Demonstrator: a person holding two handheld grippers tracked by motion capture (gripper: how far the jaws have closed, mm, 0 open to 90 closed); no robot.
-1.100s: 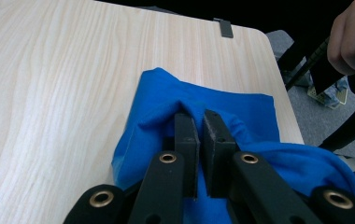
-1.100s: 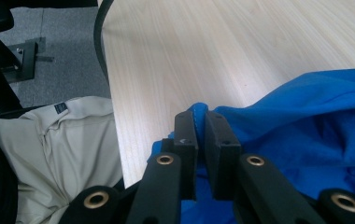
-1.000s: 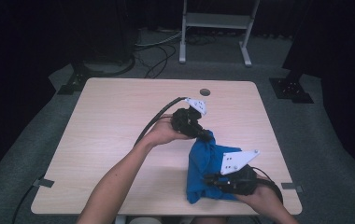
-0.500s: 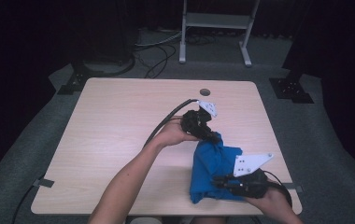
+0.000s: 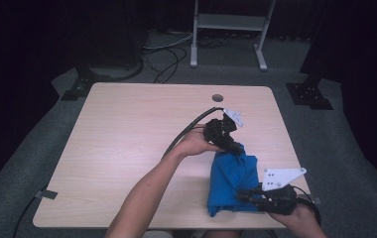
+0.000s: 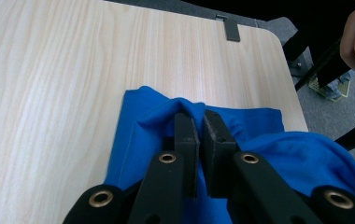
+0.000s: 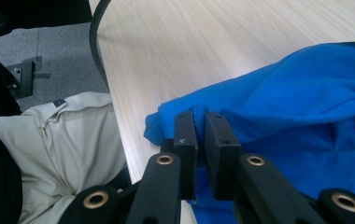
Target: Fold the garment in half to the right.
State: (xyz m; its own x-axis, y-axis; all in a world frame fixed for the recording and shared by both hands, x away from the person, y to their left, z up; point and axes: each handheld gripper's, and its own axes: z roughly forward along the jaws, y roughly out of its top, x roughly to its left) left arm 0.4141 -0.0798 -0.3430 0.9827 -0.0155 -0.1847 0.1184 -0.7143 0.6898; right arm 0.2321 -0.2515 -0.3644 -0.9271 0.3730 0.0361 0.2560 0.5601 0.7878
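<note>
A dark room with black drapes, a grey carpet and cables on the floor surrounds a pale wooden table [image 5: 127, 148], and near its right front corner lies a blue cloth [image 5: 231, 181], bunched and partly folded, its near edge close to the table's front edge. The left gripper [image 5: 236, 148] has its jaws pressed together on a fold at the cloth's far end, the fabric pinched up into a small ridge between the pads, as the left gripper view shows; the right gripper [image 5: 243, 195] pinches the cloth's near edge in the same way, right at the table's front edge above the person's lap. Holding opposite ends like this probably lets the person stretch the cloth flat or carry it as one piece. Compared with a second ago, both grippers and the cloth have shifted toward the right side of the table, the cloth now drawn out longer between them, while both grips have stayed closed on the fabric.
</note>
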